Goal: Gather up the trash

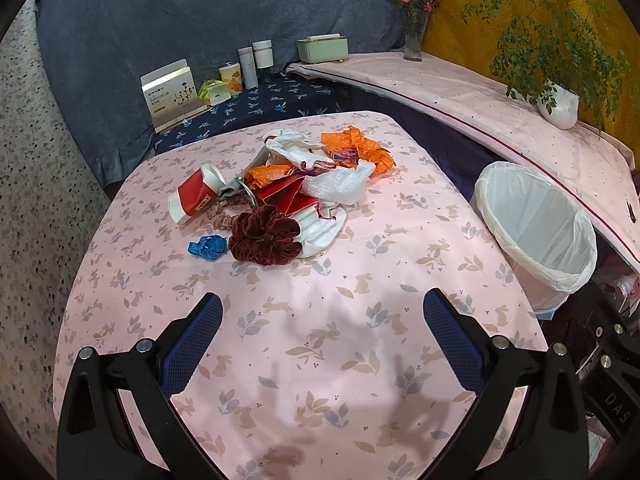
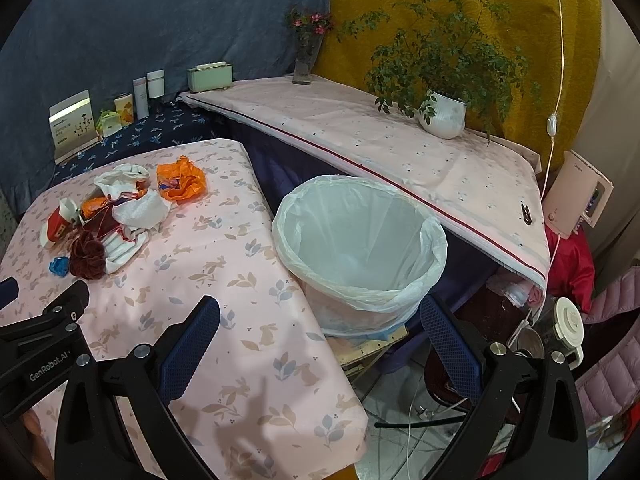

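Fingers on both grippers, left (image 1: 322, 314) and right (image 2: 319, 322), are spread wide w/ nothing in them, hovering over the pink table (image 1: 340, 360). Lined bin (image 2: 360, 248) sits just off the table's right edge, looks empty. Trash pile (image 1: 288, 184) is mid-table, well apart from both. Looks like step 1, nothing grabbed yet. Next prob reach fwd for the brown scrunchie (image 1: 264, 236) or blue scrap (image 1: 208, 246), closest bits.
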